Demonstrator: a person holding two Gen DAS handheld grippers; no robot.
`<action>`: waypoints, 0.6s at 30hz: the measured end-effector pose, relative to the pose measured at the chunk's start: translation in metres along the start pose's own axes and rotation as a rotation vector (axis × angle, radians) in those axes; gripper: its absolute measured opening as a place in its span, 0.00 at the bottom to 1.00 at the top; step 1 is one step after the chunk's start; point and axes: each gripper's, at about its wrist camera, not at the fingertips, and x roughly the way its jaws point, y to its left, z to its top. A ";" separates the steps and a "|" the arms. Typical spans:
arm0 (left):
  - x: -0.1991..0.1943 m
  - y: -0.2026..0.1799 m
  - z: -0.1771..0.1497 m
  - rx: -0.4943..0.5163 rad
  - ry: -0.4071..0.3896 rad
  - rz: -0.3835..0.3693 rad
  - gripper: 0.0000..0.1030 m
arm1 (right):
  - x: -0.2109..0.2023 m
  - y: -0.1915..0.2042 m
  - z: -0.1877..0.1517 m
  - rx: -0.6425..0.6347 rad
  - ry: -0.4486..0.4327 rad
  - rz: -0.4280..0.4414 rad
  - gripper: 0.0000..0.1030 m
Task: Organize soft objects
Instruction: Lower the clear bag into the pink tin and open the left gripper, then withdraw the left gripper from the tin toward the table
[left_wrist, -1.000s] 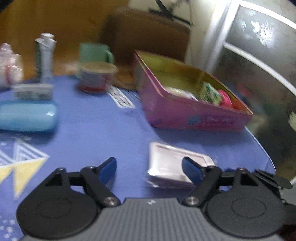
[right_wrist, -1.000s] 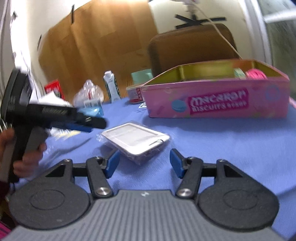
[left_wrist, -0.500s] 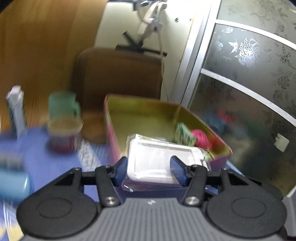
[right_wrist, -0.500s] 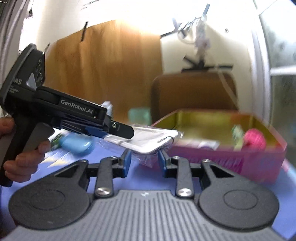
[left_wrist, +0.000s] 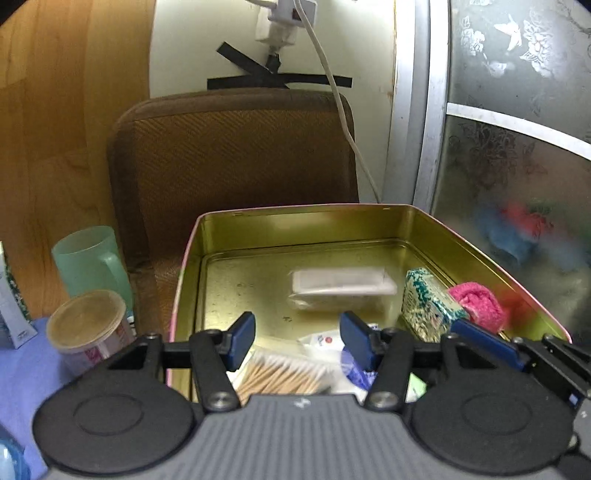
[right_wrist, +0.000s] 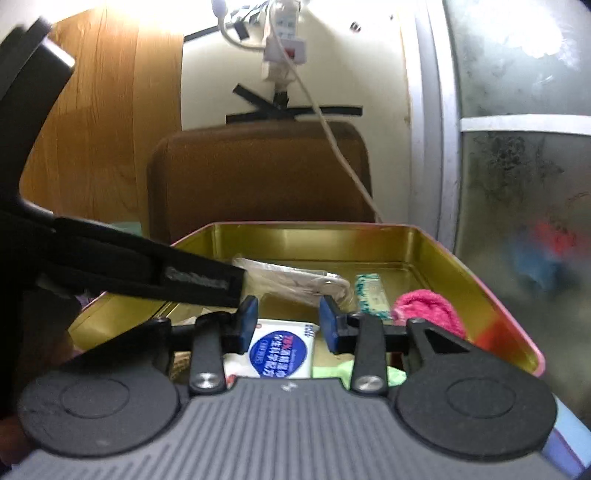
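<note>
While you hold both grippers over the pink tin (left_wrist: 480, 254), the clear plastic packet (left_wrist: 341, 286) is inside it, out in the middle of the gold floor. It looks flat and white, with a see-through wrapper around it, and it is blurry in the left view. In the right view the packet (right_wrist: 295, 278) shows crinkly plastic and a small metal loop at one end.

Your left gripper (left_wrist: 297, 341) has let go; nothing sits between its blue pads. Your right gripper (right_wrist: 288, 323) has nothing between its pads either, and its jaws are opening.

Near the right wall of the tin lie a green and white pack (left_wrist: 428, 306) and a fluffy pink cloth (left_wrist: 478, 304), touching each other. At the near edge of the tin are cotton swabs (left_wrist: 284, 376) and a white tissue pack with a blue label (right_wrist: 282, 350).

Left of the tin, on the blue tablecloth (left_wrist: 26, 373), stand a lidded tub (left_wrist: 86, 330) and a green cup (left_wrist: 90, 260).
</note>
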 end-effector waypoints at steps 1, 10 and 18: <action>-0.004 0.001 -0.002 -0.006 -0.005 -0.005 0.50 | -0.004 -0.002 -0.001 0.008 -0.005 0.001 0.39; -0.048 0.003 -0.017 -0.029 0.021 -0.028 0.54 | -0.040 0.003 -0.013 0.112 -0.024 0.019 0.39; -0.082 0.016 -0.036 -0.028 0.026 -0.007 0.55 | -0.070 0.009 -0.015 0.168 -0.043 -0.005 0.40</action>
